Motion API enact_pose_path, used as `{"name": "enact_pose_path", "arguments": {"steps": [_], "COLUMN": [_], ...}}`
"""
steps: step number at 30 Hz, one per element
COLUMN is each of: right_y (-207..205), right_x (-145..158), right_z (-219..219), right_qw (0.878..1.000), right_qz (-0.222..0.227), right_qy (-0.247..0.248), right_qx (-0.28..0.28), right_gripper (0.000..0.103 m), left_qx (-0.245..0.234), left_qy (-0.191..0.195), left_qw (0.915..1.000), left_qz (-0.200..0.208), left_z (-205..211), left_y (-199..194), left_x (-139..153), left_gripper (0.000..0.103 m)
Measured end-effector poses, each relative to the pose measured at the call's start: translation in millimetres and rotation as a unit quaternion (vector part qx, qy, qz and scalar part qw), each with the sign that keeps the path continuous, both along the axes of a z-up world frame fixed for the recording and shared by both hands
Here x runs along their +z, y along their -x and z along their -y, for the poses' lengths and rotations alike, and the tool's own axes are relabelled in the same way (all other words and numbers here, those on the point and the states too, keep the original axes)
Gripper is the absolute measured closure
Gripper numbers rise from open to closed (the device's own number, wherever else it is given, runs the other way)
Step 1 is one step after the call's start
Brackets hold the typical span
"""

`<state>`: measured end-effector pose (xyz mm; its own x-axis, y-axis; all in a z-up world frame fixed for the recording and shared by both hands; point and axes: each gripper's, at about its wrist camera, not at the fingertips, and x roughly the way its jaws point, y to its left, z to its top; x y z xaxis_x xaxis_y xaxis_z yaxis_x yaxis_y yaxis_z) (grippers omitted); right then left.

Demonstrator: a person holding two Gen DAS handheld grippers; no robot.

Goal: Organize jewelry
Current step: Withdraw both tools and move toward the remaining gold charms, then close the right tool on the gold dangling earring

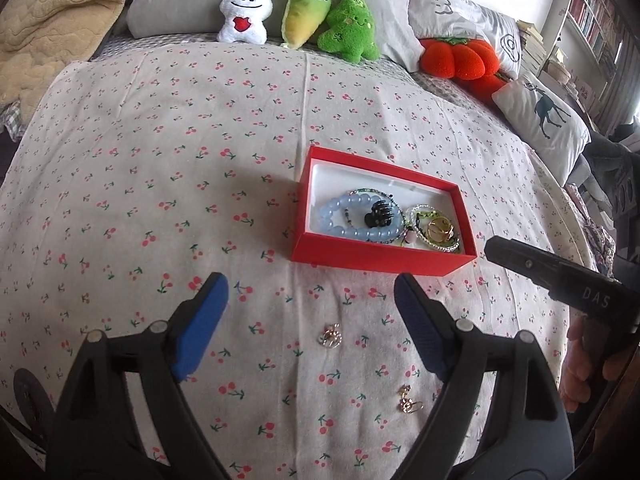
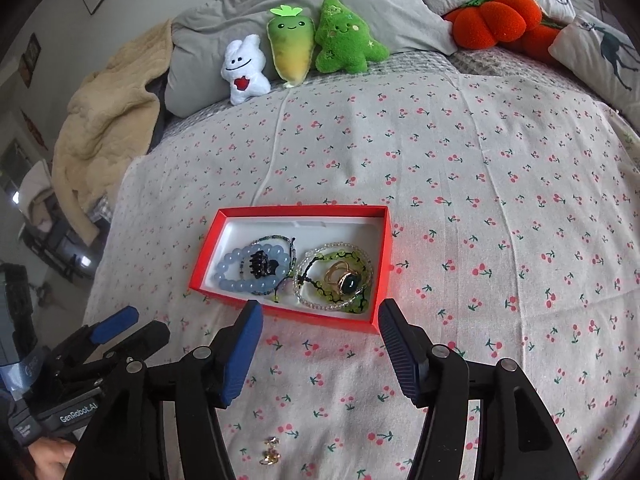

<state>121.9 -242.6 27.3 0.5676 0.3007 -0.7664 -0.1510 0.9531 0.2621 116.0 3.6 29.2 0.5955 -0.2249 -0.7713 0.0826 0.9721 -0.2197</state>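
Observation:
A red box (image 1: 316,250) (image 2: 208,258) lies on the cherry-print bedsheet. It holds a blue bead bracelet (image 1: 344,230) (image 2: 232,280), a black hair claw (image 1: 378,214) (image 2: 262,266), green and clear bead bracelets (image 2: 340,256) and a gold ring with a dark stone (image 2: 347,283). A small silver-gold piece (image 1: 330,335) and a gold earring (image 1: 408,402) (image 2: 269,453) lie loose on the sheet. My left gripper (image 1: 310,294) is open and empty, above the loose pieces. My right gripper (image 2: 320,320) is open and empty at the box's near edge.
Several plush toys (image 1: 302,16) (image 2: 304,44) and an orange pumpkin cushion (image 1: 460,58) line the grey pillows at the head of the bed. A beige blanket (image 1: 48,32) lies far left. A deer-print pillow (image 1: 548,120) sits right.

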Motion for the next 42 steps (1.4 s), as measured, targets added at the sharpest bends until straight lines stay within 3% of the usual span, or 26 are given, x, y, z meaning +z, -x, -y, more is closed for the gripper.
{"name": "enact_pose_path", "arguments": {"steps": [5,13,25,28,31,36,42], "right_y": [29,68,110,112,113,116,112], "right_x": [0,-19,-66,-80,-95,-104,-106], "right_z": [-8,-18,-31,-41,-52,-58,-65], "right_qw": [0.999,0.997,0.991,0.989,0.986,0.987,0.988], "right_qz": [0.008,0.007,-0.002,-0.016,-0.021,0.005,0.018], "right_qy": [0.027,0.062,0.096,0.099,0.109,0.117,0.122], "right_qx": [0.023,0.051,0.088,0.106,0.121,0.113,0.093], "right_gripper": [0.033,0.030,0.030,0.030,0.030,0.029,0.035], "left_qx": [0.019,-0.011,-0.049,-0.039,-0.017,0.002,0.006], "left_qy": [-0.003,-0.039,-0.103,-0.099,-0.098,-0.103,-0.103], "left_qw": [0.9998,0.9992,0.9935,0.9941,0.9951,0.9946,0.9943], "left_qz": [-0.005,-0.005,-0.005,-0.020,-0.004,0.013,0.025], "left_z": [-10,-10,-11,-14,-14,-13,-13], "left_y": [24,62,107,112,121,131,129], "left_x": [-5,-17,-65,-78,-79,-86,-91], "left_gripper": [0.006,0.006,0.006,0.006,0.006,0.001,0.000]}}
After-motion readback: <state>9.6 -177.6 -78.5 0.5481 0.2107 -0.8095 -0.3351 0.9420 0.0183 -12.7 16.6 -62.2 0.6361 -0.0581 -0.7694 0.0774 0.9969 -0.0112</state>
